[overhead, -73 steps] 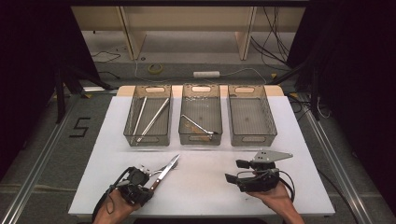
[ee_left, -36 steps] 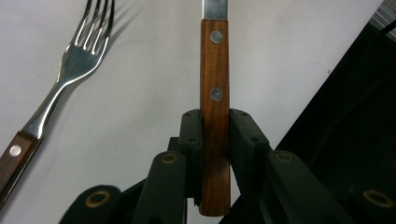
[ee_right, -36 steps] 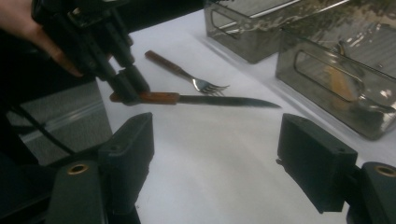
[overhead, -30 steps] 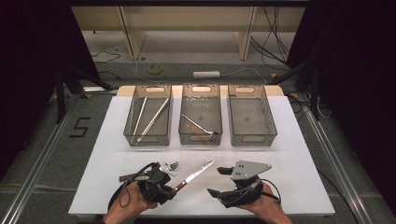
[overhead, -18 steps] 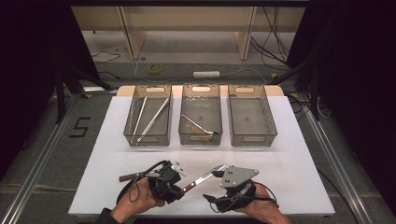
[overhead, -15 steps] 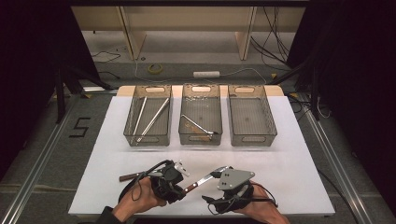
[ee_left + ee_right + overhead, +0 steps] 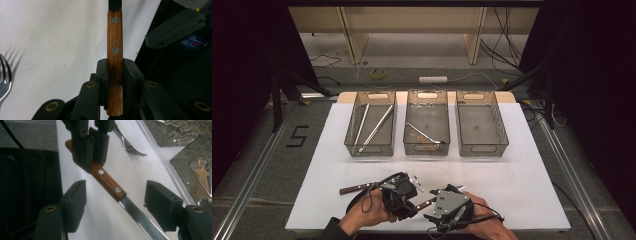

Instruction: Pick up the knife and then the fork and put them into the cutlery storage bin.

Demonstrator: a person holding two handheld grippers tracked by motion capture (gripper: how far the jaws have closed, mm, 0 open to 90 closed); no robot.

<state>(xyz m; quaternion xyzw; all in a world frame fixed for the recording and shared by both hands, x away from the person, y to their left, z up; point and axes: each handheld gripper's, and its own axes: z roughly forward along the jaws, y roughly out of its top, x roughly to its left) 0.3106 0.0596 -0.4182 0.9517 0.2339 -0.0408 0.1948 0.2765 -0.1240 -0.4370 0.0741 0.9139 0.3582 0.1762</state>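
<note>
A knife with a wooden riveted handle (image 7: 115, 37) and steel blade (image 7: 140, 218) is held just above the white table. My left gripper (image 7: 115, 62) is shut on the butt end of the handle, seen near the front edge in the high view (image 7: 408, 205). My right gripper (image 7: 116, 195) straddles the knife where handle meets blade. Its jaws have just been closing, but both pads (image 7: 162, 205) still stand clear of the knife. In the high view it sits under its grey plate (image 7: 449, 202), right of the left gripper. A fork (image 7: 127, 143) lies on the table behind them.
Three clear plastic trays stand in a row at the back. The left tray (image 7: 371, 150) holds long metal utensils, and the middle tray (image 7: 427, 150) holds a metal tool. The right tray (image 7: 482, 150) is beside them. The white table (image 7: 522, 175) ends close below both hands.
My left gripper carried the knife to the right, leaving the fork behind. My right gripper came left and down, and its jaws now stand around the knife.
</note>
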